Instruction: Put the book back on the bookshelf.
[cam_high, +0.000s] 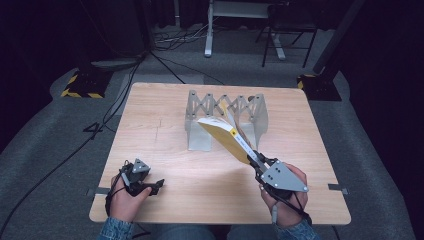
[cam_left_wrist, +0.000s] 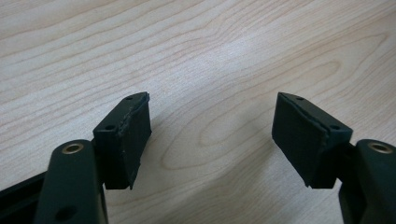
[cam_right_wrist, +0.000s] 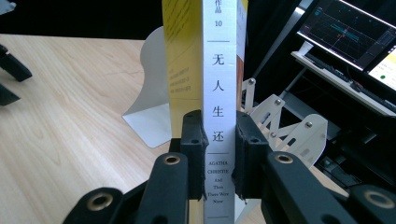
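Observation:
A yellow paperback book (cam_high: 226, 138) with a white spine (cam_right_wrist: 219, 84) hangs tilted above the wooden table (cam_high: 165, 125), its far end near the grey expanding book rack (cam_high: 200, 112). My right gripper (cam_high: 256, 159) is shut on the book's spine end, jaws pressing both covers (cam_right_wrist: 218, 158). The rack's white end plate (cam_right_wrist: 152, 116) stands just behind the book in the right gripper view. My left gripper (cam_high: 159, 185) rests low at the table's near left, open, with bare wood between its pads (cam_left_wrist: 212, 135).
The rack's scissor links (cam_right_wrist: 285, 126) spread to the right behind the book. Beyond the table edge are a monitor (cam_right_wrist: 355, 32), cables on the grey floor (cam_high: 115, 100), stand bases and a desk frame (cam_high: 240, 30).

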